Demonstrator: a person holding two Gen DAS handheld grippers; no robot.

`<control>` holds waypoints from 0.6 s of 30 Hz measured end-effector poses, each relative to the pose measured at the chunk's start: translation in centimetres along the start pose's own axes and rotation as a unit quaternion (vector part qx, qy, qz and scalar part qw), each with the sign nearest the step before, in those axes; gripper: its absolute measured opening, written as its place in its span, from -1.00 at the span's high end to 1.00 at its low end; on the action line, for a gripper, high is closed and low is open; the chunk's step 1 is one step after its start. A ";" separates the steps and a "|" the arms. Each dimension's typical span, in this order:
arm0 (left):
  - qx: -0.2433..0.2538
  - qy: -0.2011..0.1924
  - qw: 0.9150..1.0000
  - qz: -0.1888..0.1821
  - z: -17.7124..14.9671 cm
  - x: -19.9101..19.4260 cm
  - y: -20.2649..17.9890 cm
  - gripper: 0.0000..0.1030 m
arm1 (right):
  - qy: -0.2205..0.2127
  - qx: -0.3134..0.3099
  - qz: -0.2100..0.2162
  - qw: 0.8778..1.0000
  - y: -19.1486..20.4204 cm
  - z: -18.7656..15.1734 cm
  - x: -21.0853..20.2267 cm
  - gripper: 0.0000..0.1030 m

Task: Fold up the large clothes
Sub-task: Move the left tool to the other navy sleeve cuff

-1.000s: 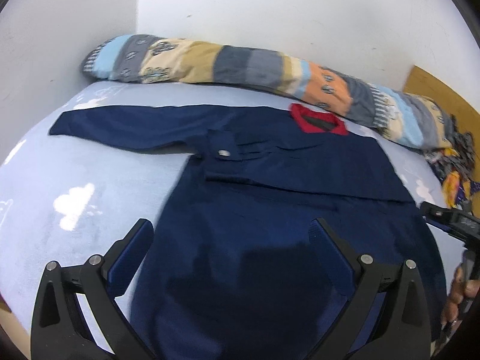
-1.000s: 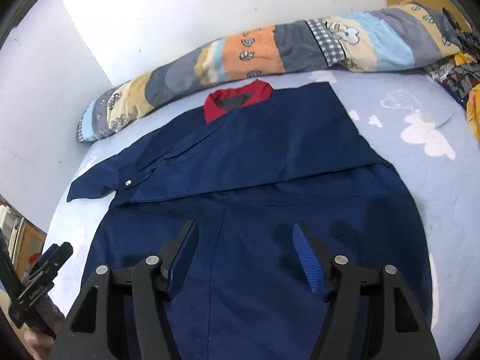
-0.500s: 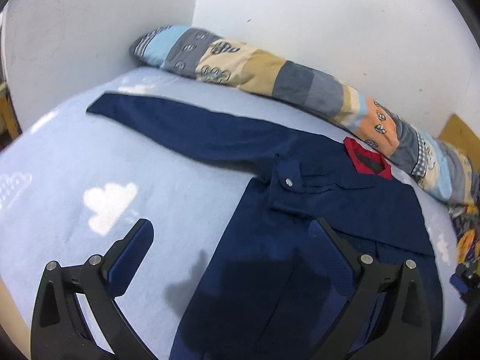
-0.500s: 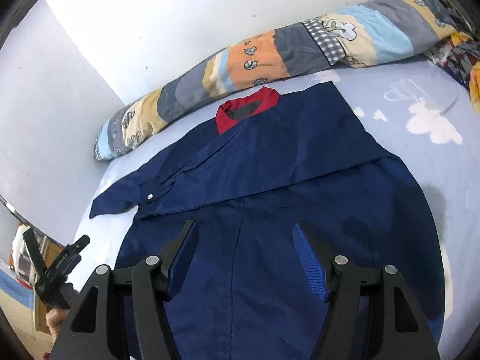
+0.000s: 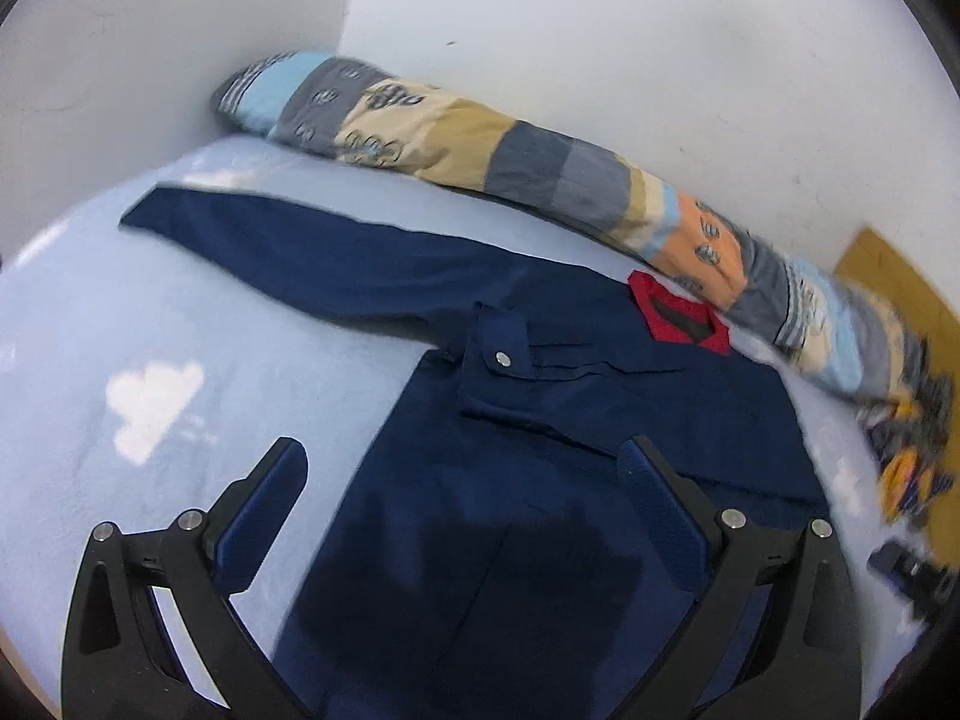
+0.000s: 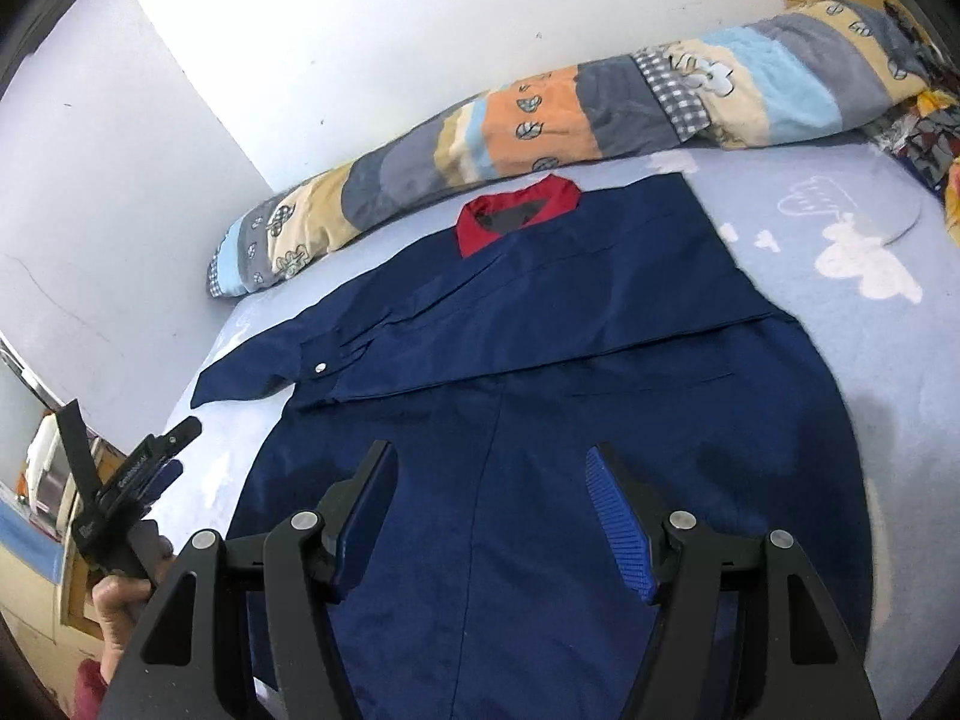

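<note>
Change: the left gripper has swung toward the outstretched sleeve.
Left gripper: jaws wide, empty, above the navy garment's edge.
Right gripper: jaws apart, empty, over the garment's lower middle.
Garment: flat on the blue bedsheet.

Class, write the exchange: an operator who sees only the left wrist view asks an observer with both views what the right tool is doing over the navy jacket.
Observer: The right tool is open over the navy jacket's lower half, gripping nothing.
Operator: What lies past the jacket's right edge?
Observer: Blue sheet, printed with a rain cloud outline.
Operator: Can you see my left tool?
Observer: Yes, the left tool is at the bed's left edge, held by a hand.
</note>
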State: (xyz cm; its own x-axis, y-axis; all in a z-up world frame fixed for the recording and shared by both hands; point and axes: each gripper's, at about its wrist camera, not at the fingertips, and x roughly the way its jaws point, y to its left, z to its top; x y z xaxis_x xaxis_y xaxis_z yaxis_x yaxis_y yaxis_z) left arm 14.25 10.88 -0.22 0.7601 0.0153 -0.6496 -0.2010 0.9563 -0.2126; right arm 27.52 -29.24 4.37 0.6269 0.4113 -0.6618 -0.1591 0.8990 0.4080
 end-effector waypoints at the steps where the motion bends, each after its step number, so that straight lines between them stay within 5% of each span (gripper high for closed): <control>1: 0.016 0.007 1.000 -0.005 0.0 0.8 -0.2 -1.00 | 0.005 -0.022 -0.017 1.000 0.3 0.2 1.0 -0.29; 2: 0.024 0.017 0.999 -0.019 0.1 1.4 -0.2 -1.00 | 0.002 -0.035 -0.039 0.999 0.5 0.5 1.8 -0.26; 5: 0.048 0.026 0.998 -0.021 0.4 2.8 0.1 -1.00 | -0.018 -0.048 -0.012 0.999 0.4 1.5 2.8 -0.26; 10: 0.056 0.036 0.997 -0.048 1.1 3.4 0.8 -1.00 | 0.006 -0.057 -0.037 0.998 -1.4 1.3 4.2 -0.26; 15: 0.003 0.014 0.999 -0.052 1.8 0.5 1.0 -1.00 | -0.028 -0.020 -0.051 0.998 -1.9 2.1 0.0 -0.28; 18: 0.003 -0.011 1.000 -0.022 0.8 -2.2 0.4 -1.00 | -0.057 -0.009 -0.064 0.996 -1.8 1.8 -1.8 -0.31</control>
State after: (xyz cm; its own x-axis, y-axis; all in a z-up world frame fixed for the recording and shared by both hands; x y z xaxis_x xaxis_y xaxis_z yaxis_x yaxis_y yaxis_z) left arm 13.00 11.47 1.75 0.7810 -0.0207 -0.6241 -0.1636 0.9577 -0.2365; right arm 28.05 -31.89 6.01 0.7257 0.2746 -0.6309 -0.0856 0.9458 0.3133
